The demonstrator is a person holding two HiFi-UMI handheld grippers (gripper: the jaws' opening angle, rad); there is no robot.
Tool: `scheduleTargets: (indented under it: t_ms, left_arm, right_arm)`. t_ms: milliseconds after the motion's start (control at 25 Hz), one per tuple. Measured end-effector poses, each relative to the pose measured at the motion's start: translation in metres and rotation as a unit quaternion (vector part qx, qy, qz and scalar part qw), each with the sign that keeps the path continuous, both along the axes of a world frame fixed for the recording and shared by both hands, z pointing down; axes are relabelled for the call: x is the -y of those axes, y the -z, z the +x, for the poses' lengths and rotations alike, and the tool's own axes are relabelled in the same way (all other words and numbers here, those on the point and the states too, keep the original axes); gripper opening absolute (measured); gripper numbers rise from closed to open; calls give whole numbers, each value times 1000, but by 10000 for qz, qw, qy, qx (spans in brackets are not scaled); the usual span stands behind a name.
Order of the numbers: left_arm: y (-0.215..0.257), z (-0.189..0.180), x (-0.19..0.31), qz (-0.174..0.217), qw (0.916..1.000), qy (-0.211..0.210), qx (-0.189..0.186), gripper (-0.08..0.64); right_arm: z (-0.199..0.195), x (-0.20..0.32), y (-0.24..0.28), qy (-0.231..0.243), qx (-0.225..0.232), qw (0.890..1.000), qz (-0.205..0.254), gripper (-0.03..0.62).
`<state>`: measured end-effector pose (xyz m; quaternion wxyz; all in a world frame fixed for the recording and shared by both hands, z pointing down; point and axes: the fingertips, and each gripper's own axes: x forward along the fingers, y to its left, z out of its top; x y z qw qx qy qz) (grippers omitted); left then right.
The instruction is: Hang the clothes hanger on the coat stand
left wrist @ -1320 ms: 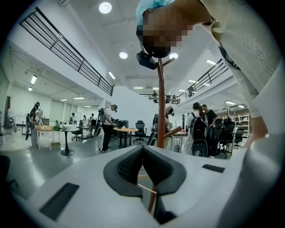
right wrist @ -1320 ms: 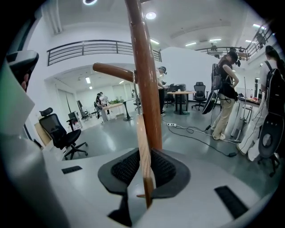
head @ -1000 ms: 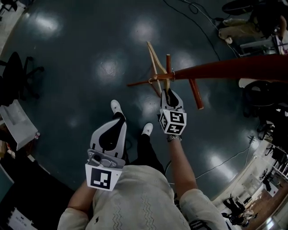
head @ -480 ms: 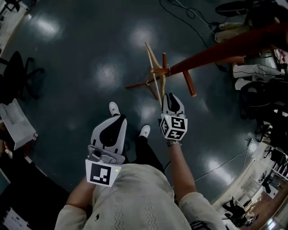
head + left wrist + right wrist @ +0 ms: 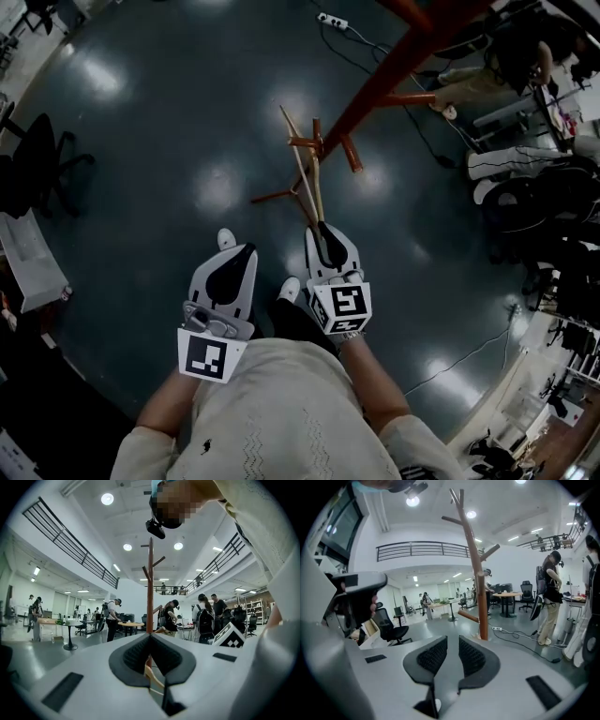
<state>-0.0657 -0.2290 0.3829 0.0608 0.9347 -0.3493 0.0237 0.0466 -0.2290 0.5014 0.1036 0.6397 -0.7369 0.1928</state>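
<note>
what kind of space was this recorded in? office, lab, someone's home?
Probably a large open-plan office or lab hall, not a home: a railed mezzanine runs overhead, tables and office chairs are spread over a glossy dark floor, and several people stand at the desks.

We are in a large open-plan office hall. A railed mezzanine (image 5: 422, 550) runs under a high white ceiling set with round lights (image 5: 107, 498). On the polished dark floor (image 5: 141, 141) stand swivel office chairs (image 5: 389, 625) and a round bench (image 5: 70, 626), with people (image 5: 112, 616) standing at work around further benches. A power strip (image 5: 333, 19) and loose cables (image 5: 427, 141) trail across the floor.
</note>
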Motion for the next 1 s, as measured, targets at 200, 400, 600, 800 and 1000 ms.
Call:
scheduleTargets:
  t_ms: [200,400,600,800,1000]
  left_arm:
    - [20,5,-32,-72,9988,381,-304,12]
    - [36,2,-70,406,9981,433,-167,12]
    - [58,5,-103,571,9960,590,-360,12]
    - [58,9,-128,590,9968,427,-337,12]
    - [66,21,-140,610,9966,355,-425,12]
  right_arm:
    - [-9,-42,69,320,183,9978,559,71]
    - [-16,-81,135,738,334,9894,1203,69]
    - [-20,-122,172,1095,95,9823,1519,64]
    - [-19,-146,187,1135,-71,9785,1719,32]
    - [-18,-162,202,1156,68,9742,1936,29]
